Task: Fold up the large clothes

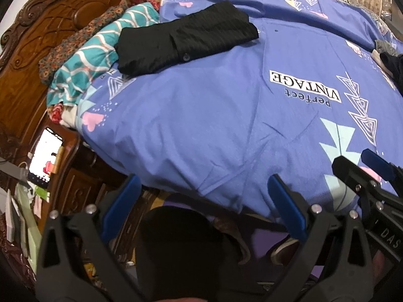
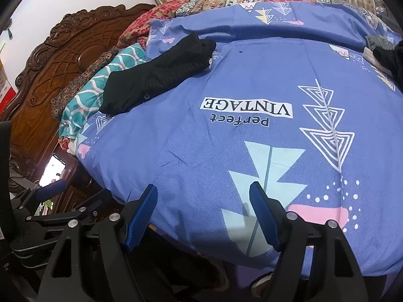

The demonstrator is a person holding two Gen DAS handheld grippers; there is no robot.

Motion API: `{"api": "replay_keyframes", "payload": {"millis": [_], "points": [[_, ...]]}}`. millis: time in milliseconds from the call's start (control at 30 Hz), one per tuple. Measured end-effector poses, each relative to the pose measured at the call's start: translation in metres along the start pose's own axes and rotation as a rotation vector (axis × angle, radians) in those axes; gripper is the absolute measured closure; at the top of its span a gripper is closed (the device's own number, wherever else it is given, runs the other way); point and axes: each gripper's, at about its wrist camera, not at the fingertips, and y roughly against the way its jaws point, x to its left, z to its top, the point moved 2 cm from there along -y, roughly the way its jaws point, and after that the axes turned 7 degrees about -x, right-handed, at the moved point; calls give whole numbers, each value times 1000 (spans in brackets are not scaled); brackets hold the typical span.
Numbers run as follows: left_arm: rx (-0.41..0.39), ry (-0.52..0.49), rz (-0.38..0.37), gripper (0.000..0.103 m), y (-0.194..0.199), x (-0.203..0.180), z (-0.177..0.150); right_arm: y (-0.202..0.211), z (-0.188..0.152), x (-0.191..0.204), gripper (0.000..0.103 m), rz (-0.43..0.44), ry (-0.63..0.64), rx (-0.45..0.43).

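Folded black shirt (image 1: 186,39) near the bedsheet (image 1: 201,130)'s far left edge; sheet reads "Perfect VINTAGE"; both grippers' fingers apart, left gripper (image 1: 205,201), right gripper (image 2: 204,216).

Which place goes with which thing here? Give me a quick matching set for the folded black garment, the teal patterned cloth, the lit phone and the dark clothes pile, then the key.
Things:
1. folded black garment
2. teal patterned cloth
3. lit phone
4. dark clothes pile

Places:
A. far right edge of the bed
B. wooden ledge below the bed's left corner
C. on the blue bedsheet, one end overlapping the teal cloth
D. between the black garment and the carved headboard

Pairs: 1-C, 2-D, 3-B, 4-A
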Motion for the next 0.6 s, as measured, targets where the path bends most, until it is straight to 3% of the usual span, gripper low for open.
{"api": "replay_keyframes", "payload": {"millis": [600], "points": [[26,22,-19,6,-3,4,0,3,2,2,11,-3,8,-11]]}}
